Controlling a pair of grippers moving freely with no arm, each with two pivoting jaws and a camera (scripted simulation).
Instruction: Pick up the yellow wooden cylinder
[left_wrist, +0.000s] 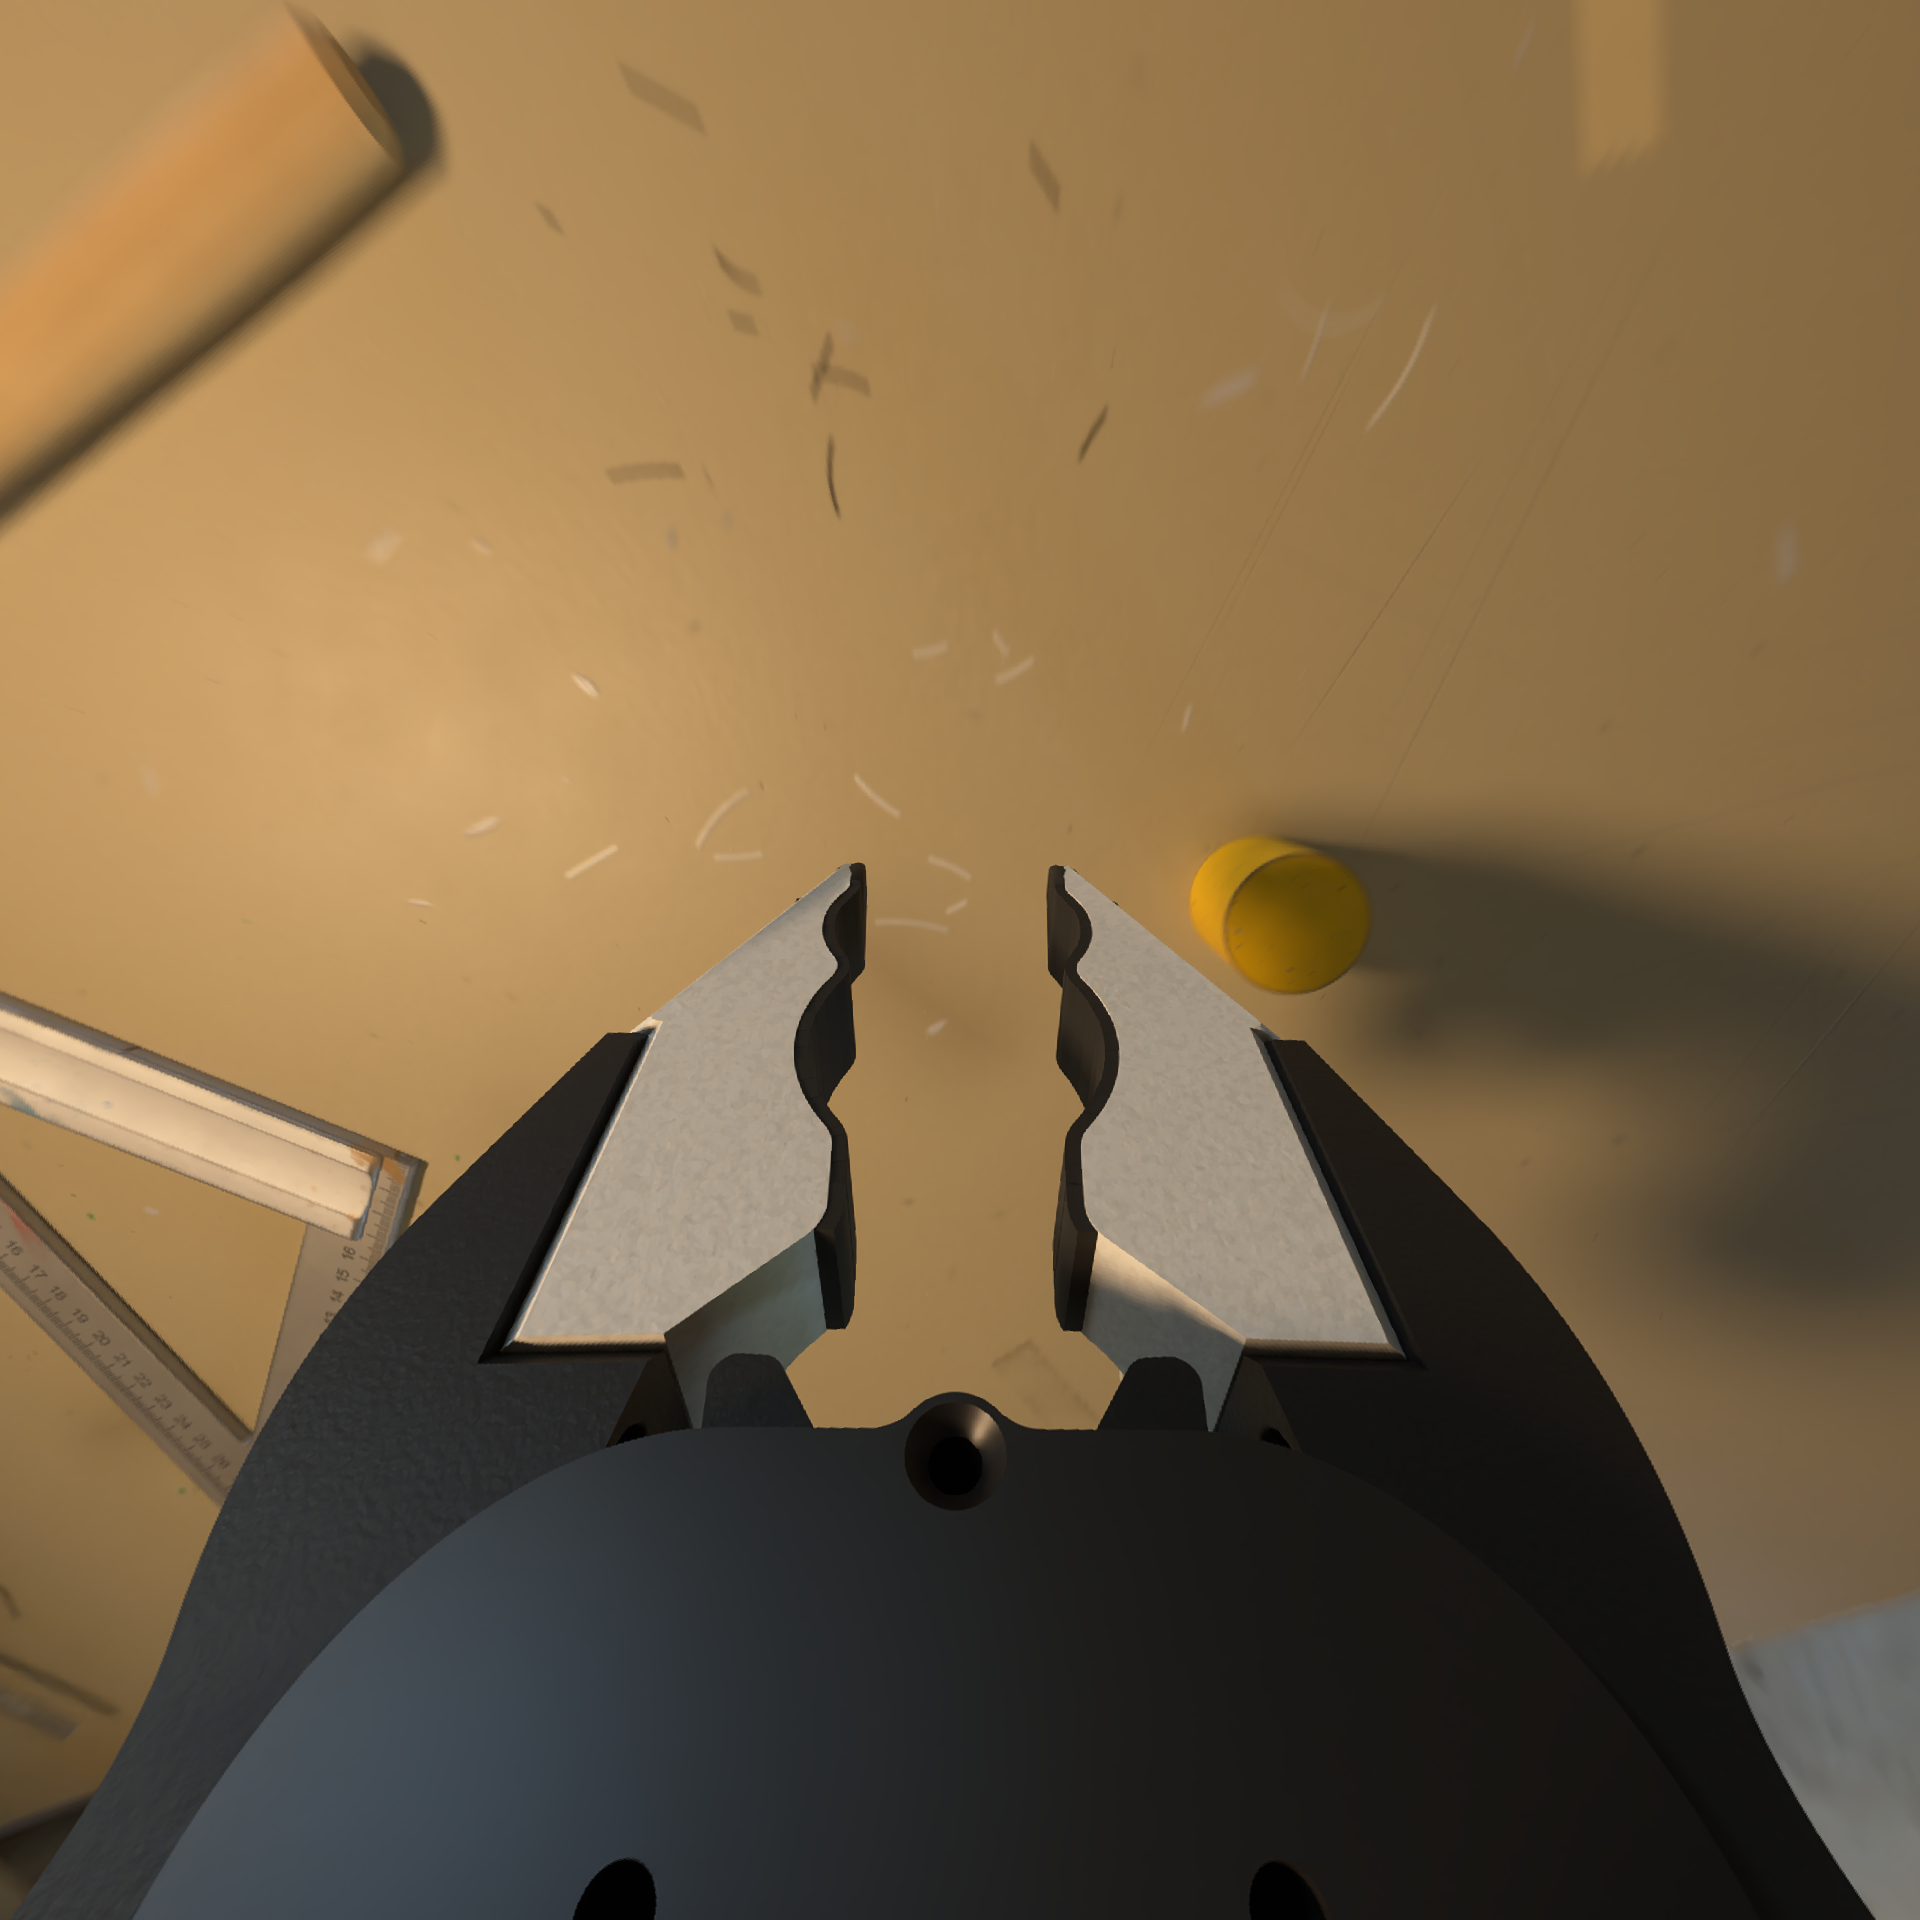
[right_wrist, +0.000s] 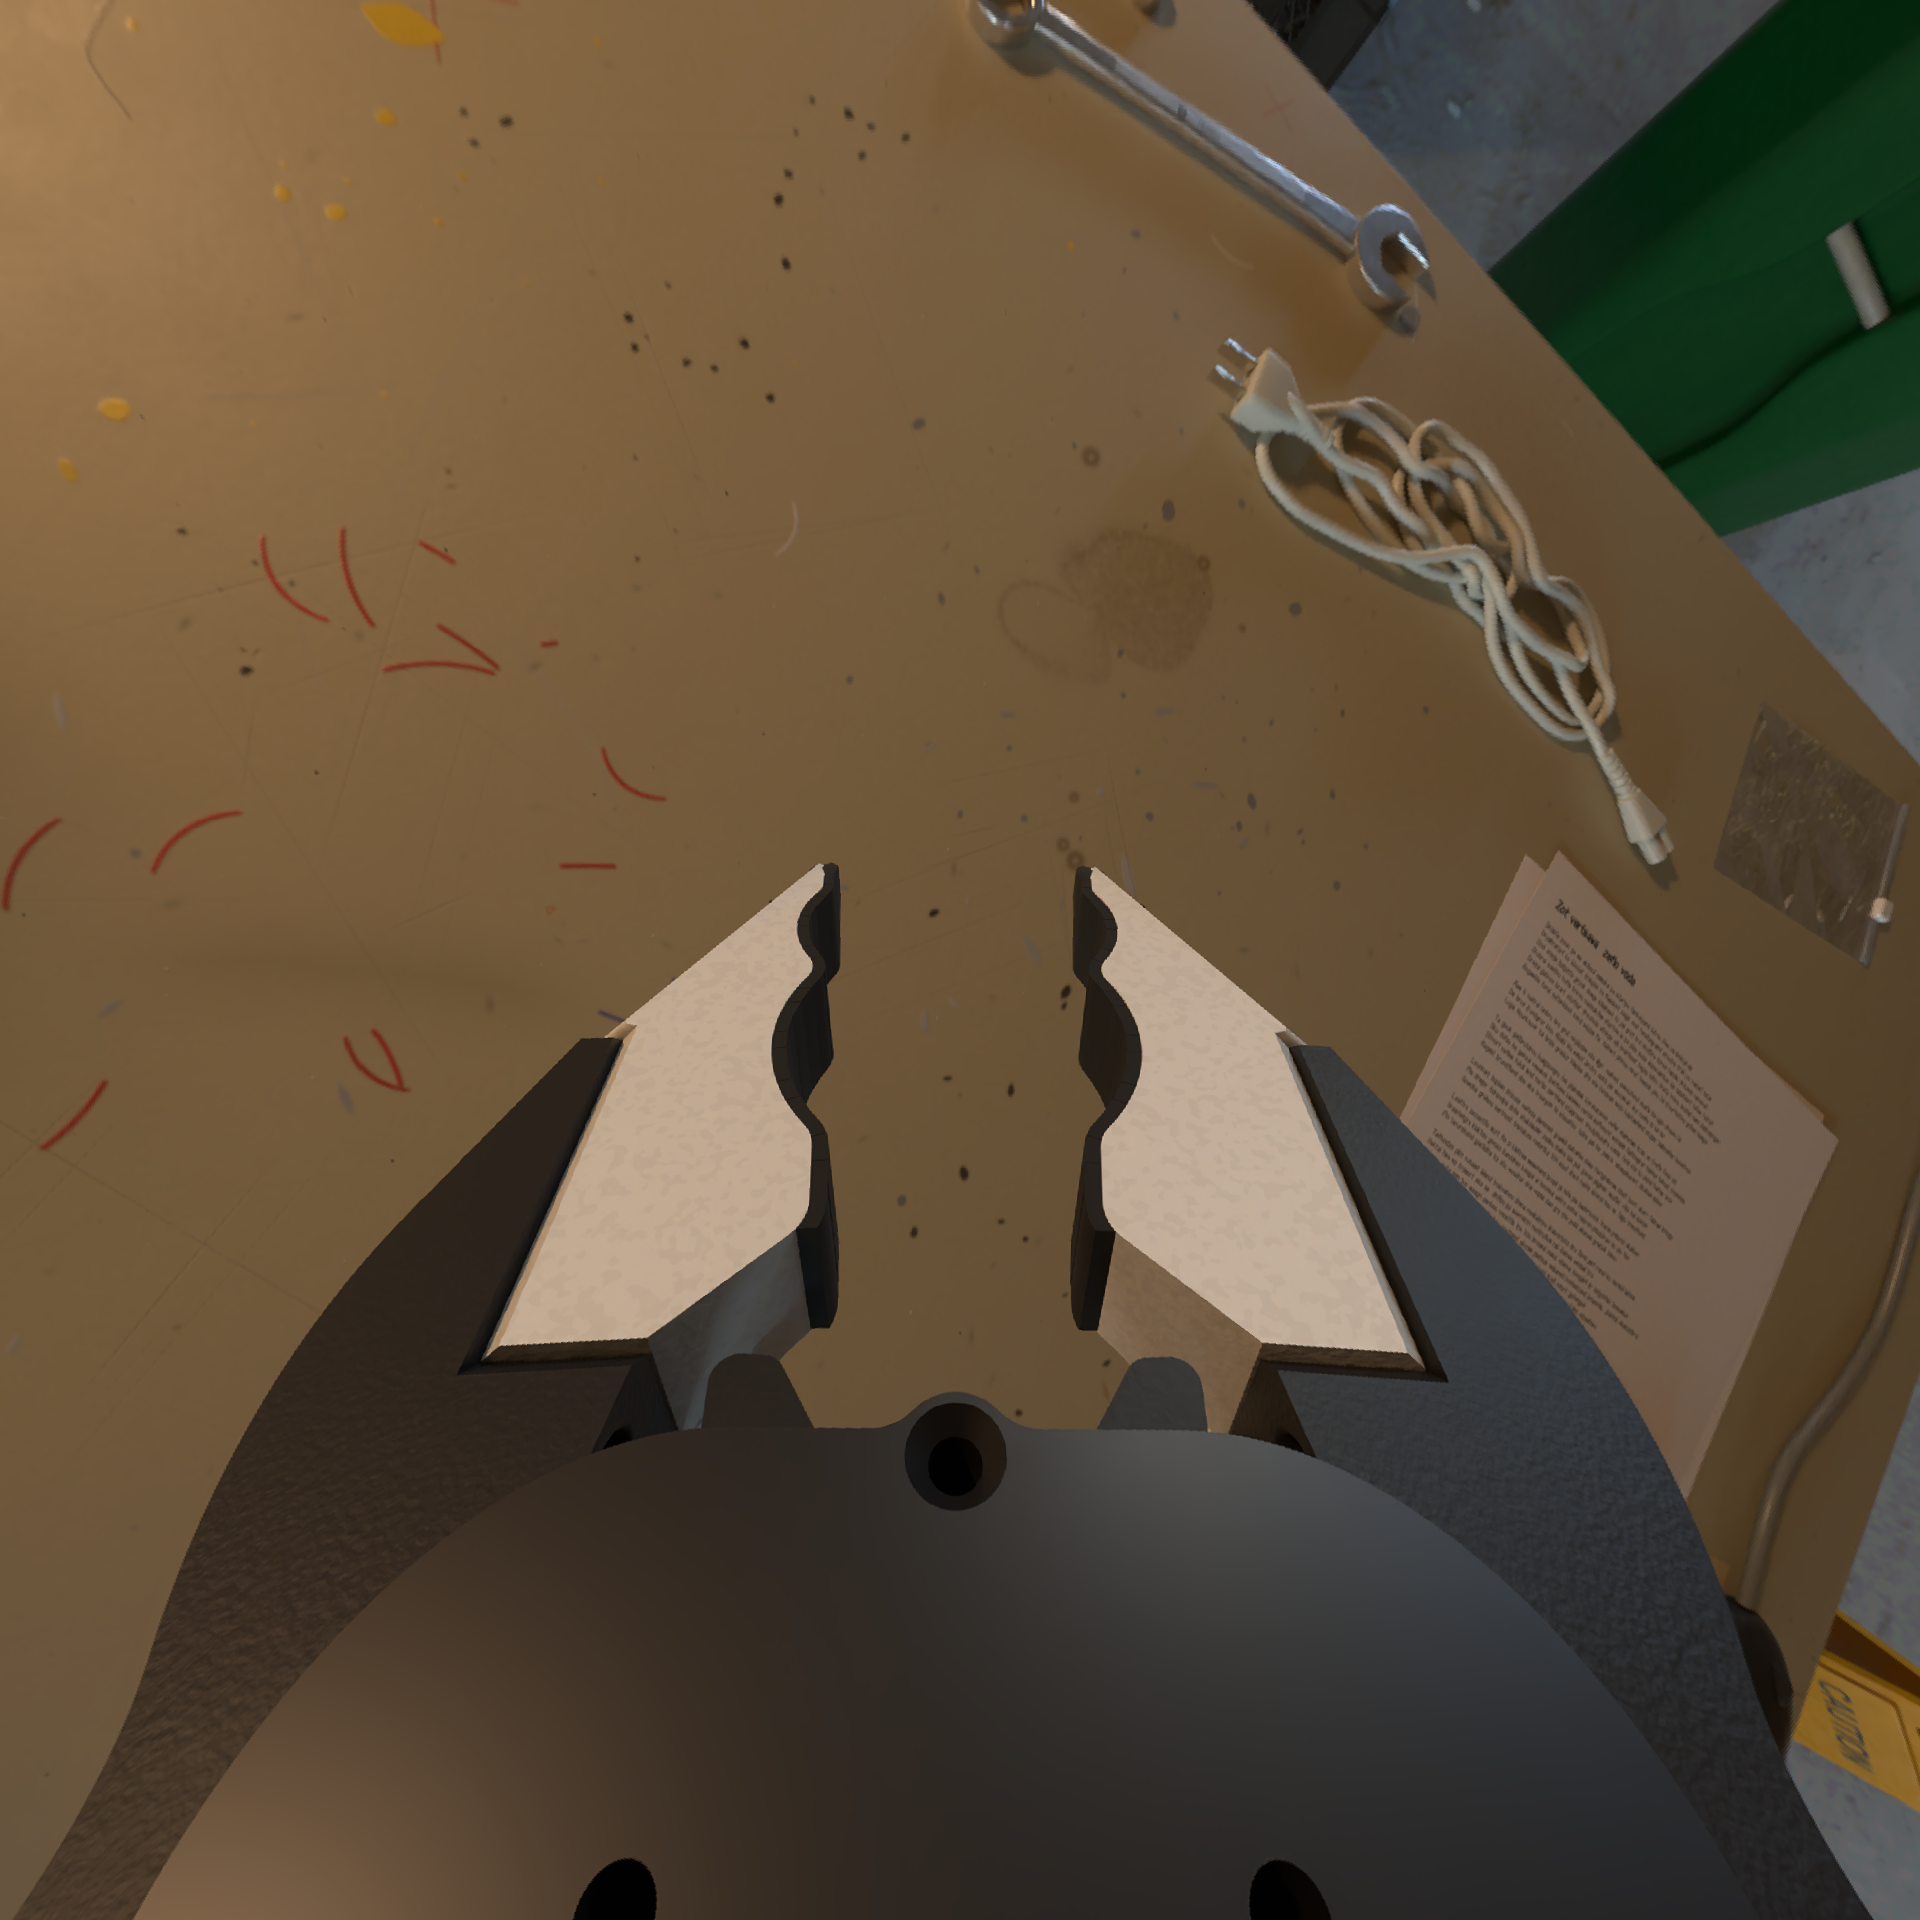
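The yellow wooden cylinder (left_wrist: 1280, 914) is short and lies on its side on the tan workbench, its round end face turned toward the camera. It shows only in the left wrist view, just right of the right fingertip. My left gripper (left_wrist: 956, 883) is open and empty above the bench, with the cylinder outside its jaws to the right. My right gripper (right_wrist: 954, 883) is open and empty over a bare, speckled part of the bench. The cylinder does not show in the right wrist view.
In the left wrist view a long pale wooden dowel (left_wrist: 177, 249) lies at top left and a metal square ruler (left_wrist: 197, 1174) at left. In the right wrist view a wrench (right_wrist: 1226, 145), a coiled white cable (right_wrist: 1455, 540), printed papers (right_wrist: 1621, 1122) and the bench edge lie at right.
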